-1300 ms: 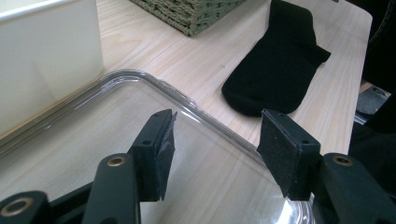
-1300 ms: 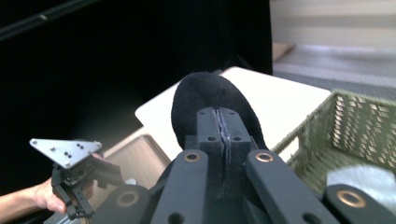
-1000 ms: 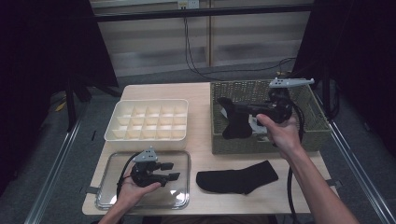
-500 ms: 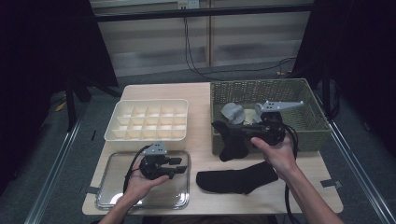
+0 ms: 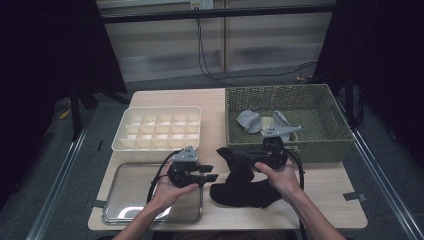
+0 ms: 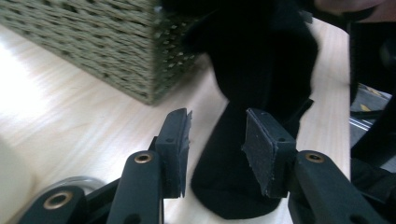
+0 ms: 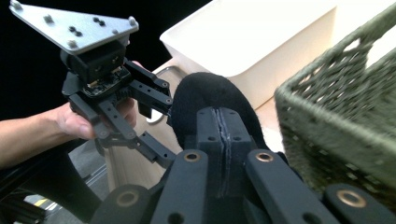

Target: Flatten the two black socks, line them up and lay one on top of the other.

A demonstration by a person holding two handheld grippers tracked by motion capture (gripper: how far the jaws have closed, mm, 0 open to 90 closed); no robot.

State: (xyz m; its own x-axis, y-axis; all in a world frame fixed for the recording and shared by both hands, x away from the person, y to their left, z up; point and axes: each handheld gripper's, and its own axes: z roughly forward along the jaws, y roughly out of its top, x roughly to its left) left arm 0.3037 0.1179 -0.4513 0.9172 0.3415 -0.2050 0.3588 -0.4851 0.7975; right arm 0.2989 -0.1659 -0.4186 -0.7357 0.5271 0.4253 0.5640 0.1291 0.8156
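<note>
My right gripper (image 5: 236,159) is shut on a black sock (image 5: 231,156), holding it low over the table in front of the wicker basket (image 5: 305,146). In the right gripper view the sock (image 7: 210,91) bulges over the closed jaws (image 7: 219,116). A second black sock (image 5: 245,194) lies flat on the table below it. My left gripper (image 5: 212,173) hovers at the metal tray's right edge and points at the held sock. Its jaws (image 6: 217,135) have just been closing but stand apart with nothing between the pads. The hanging sock (image 6: 261,56) is just beyond them.
A white compartment box (image 5: 157,130) stands at the back left and a metal tray (image 5: 127,197) at the front left. The basket holds grey cloths (image 5: 250,121). Bare wood (image 5: 325,190) lies at the front right, near the table's edge.
My right gripper came down from over the basket to the table's front with the black sock. My left gripper moved right from over the tray toward that sock.
</note>
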